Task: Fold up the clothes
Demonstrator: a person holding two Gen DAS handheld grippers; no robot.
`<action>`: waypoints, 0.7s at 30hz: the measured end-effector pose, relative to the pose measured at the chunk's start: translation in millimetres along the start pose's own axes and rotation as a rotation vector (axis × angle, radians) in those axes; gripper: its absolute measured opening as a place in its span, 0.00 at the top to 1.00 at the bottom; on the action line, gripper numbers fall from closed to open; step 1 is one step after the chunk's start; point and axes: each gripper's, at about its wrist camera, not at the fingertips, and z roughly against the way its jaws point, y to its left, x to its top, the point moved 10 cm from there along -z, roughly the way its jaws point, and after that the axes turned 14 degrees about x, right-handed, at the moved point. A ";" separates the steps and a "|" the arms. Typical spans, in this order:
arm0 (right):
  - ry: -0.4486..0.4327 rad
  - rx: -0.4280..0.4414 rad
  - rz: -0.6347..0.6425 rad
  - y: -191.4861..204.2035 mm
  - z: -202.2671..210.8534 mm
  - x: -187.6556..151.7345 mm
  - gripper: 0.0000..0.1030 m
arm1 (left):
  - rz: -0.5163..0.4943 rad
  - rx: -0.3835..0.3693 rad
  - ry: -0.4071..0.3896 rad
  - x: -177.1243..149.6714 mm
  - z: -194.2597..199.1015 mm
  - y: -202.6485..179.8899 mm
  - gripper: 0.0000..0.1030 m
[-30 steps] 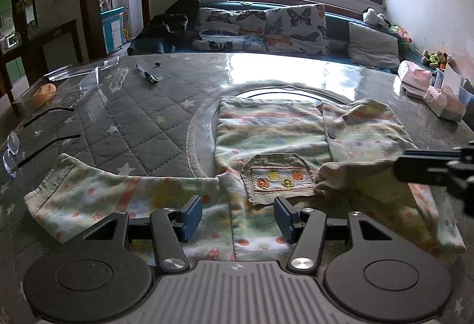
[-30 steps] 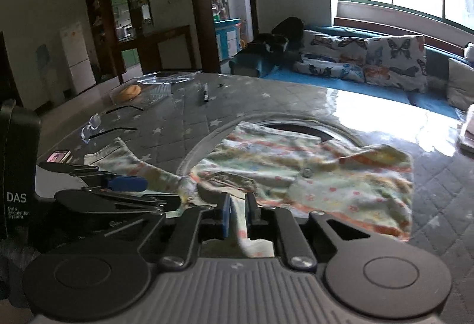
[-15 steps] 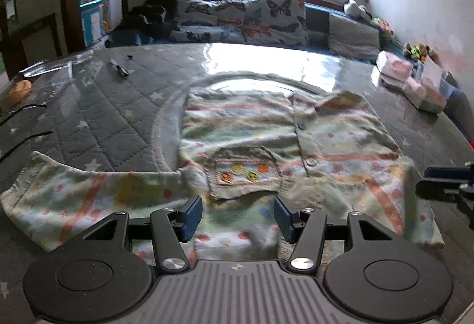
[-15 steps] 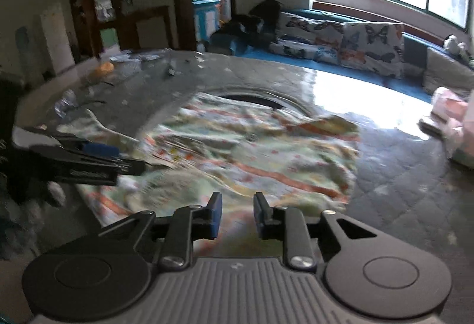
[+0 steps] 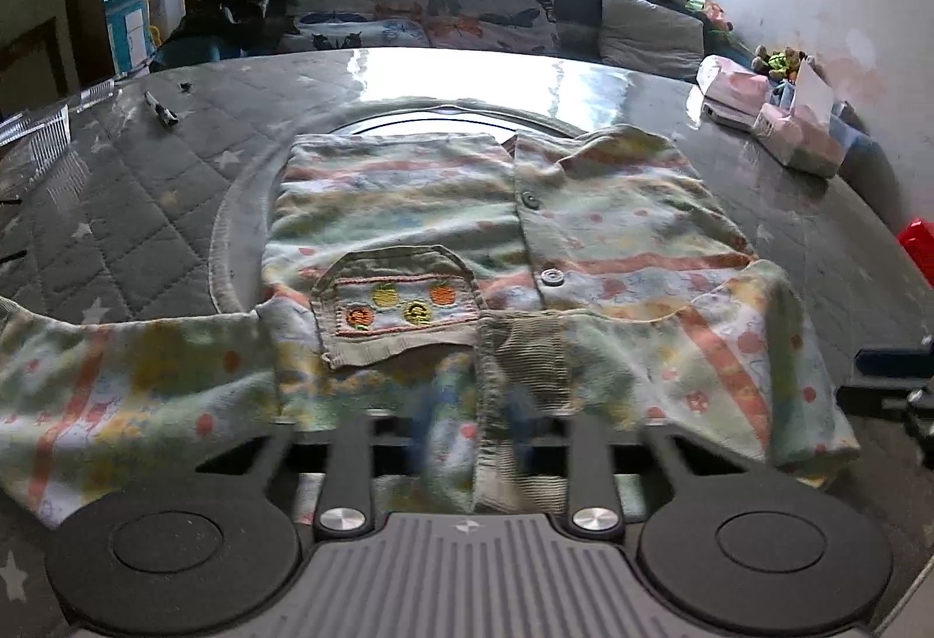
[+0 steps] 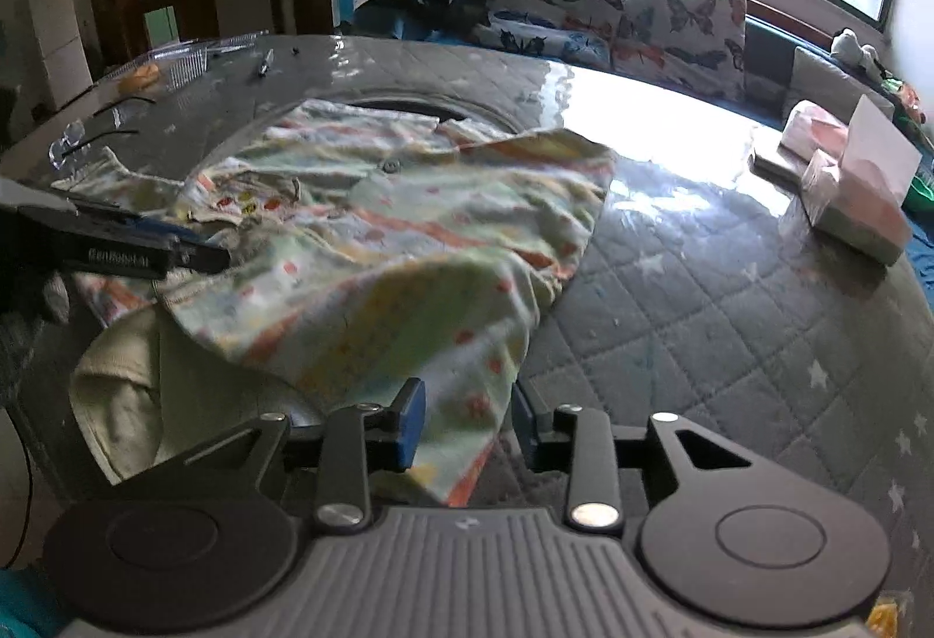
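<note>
Pastel striped button-front cotton shirt (image 5: pixel 613 241) flat on grey quilted table (image 5: pixel 146 206), collar nearest; sleeve-to-sleeve axis crosswise. Left gripper (image 5: pixel 467 422) closing on collar; right gripper (image 6: pixel 464 422) opening, sleeve between.

left tongs (image 5: pixel 467 422) blurred, pads buried in shirt (image 5: pixel 443 229); sleeve (image 5: pixel 117 381) cut off at the frame's left

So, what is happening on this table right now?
A person with a gripper in each hand is folding a small patterned shirt spread on the quilted table. The left gripper is closing on the near edge of the shirt by the collar, with cloth between its fingers. The right gripper is opening, with a sleeve corner lying loose between its fingers. One sleeve is already folded across the front; the other sleeve lies stretched out.
</note>
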 end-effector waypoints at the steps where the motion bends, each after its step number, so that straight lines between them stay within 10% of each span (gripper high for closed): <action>1: 0.002 0.002 -0.001 -0.1 -0.3 -1.9 0.69 | 0.002 -0.009 -0.006 1.1 1.5 -1.2 0.92; 12: -0.004 0.017 -0.014 -0.8 -1.7 -8.3 0.64 | 0.015 0.047 -0.180 37.5 47.6 12.8 0.99; 21: -0.037 0.025 -0.002 5.0 -2.3 -5.8 0.61 | 0.028 0.104 -0.138 31.1 36.4 32.7 1.00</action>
